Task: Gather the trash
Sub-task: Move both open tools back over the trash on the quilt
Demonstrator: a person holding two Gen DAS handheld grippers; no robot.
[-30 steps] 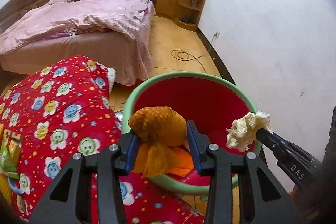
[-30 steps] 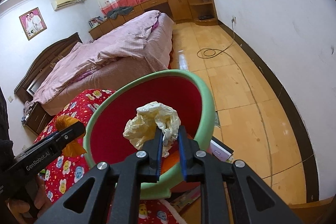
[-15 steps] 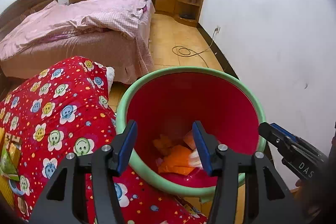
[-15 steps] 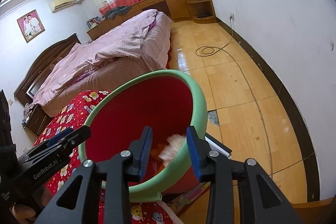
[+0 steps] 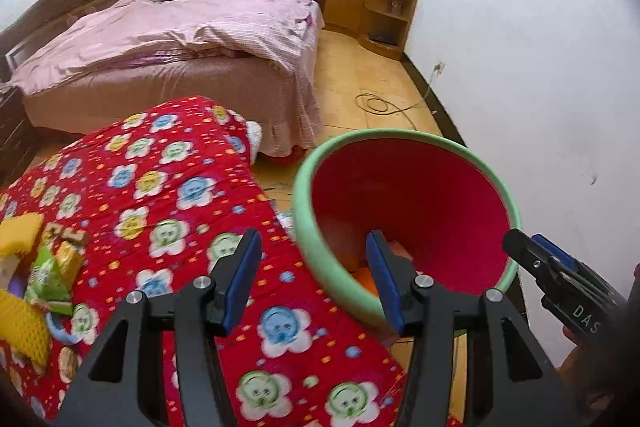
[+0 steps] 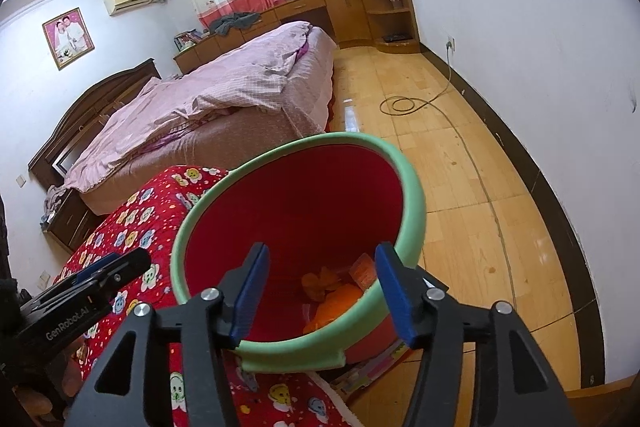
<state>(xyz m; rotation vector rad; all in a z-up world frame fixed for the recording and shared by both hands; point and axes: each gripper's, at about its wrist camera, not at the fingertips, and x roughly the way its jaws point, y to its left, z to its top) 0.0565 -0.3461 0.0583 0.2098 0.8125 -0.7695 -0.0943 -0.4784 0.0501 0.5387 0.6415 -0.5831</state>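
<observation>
A red bin with a green rim (image 5: 505, 190) (image 6: 412, 183) stands on the floor beside a red flowered quilt (image 5: 160, 195) (image 6: 132, 239). Orange trash (image 6: 328, 291) (image 5: 362, 275) lies at its bottom. My left gripper (image 5: 314, 275) is open and empty, over the quilt's edge and the bin's near left rim. My right gripper (image 6: 320, 291) is open and empty, just above the bin's near rim. Several wrappers and yellow pieces (image 5: 44, 271) lie on the quilt at the far left of the left wrist view.
A bed with pink covers (image 5: 180, 39) (image 6: 224, 99) stands behind the quilt. A coiled cable (image 5: 378, 105) (image 6: 404, 105) lies on the wooden floor by the white wall. Wooden cabinets (image 6: 360, 11) line the far wall. Papers (image 6: 372, 367) lie under the bin.
Both grippers held trash over the bin, orange in the left and pale paper in the right; both opened and the trash fell in. The left gripper has since shifted left, toward the quilt.
</observation>
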